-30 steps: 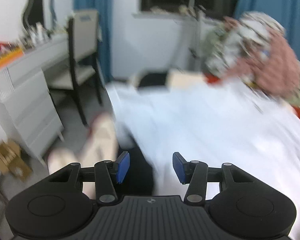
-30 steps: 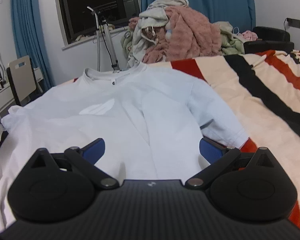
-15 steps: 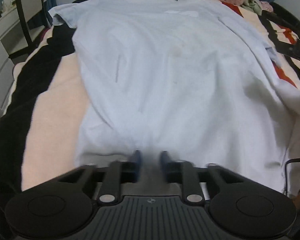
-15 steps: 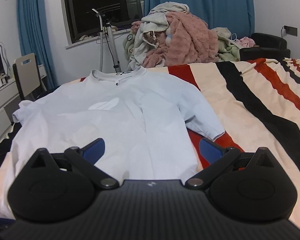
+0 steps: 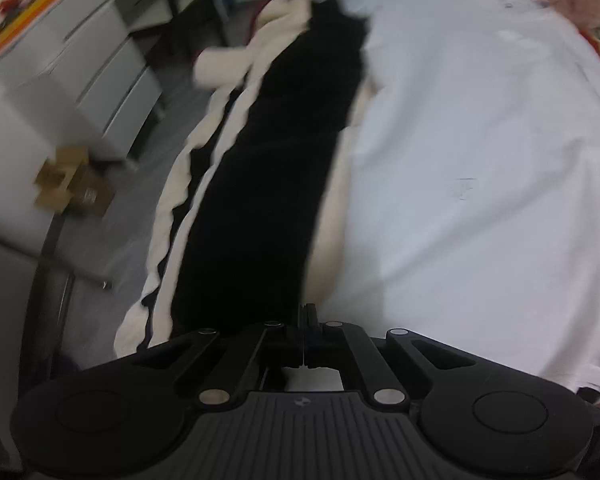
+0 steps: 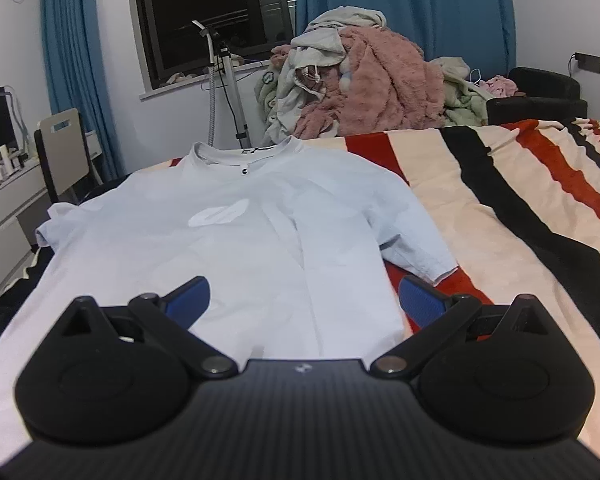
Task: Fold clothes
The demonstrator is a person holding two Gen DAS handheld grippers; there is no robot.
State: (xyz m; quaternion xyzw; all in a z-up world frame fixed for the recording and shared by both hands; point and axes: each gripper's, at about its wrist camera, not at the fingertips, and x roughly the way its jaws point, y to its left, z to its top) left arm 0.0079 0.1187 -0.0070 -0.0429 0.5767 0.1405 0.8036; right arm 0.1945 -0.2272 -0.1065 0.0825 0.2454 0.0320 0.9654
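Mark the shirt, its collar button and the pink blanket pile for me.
shirt [image 6: 228, 264]: right wrist view, middle of the front panel.
collar button [image 6: 243, 171]: right wrist view, the dark stud below the neckline.
pink blanket pile [image 6: 384, 84]: right wrist view, fuzzy pink surface.

Shirt [image 5: 480, 160] hem under tool, blurred.

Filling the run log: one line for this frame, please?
stage: pre-fold | shirt: flat on blanket | left gripper: shut, at shirt's edge, grasp unclear | right gripper: open, over hem
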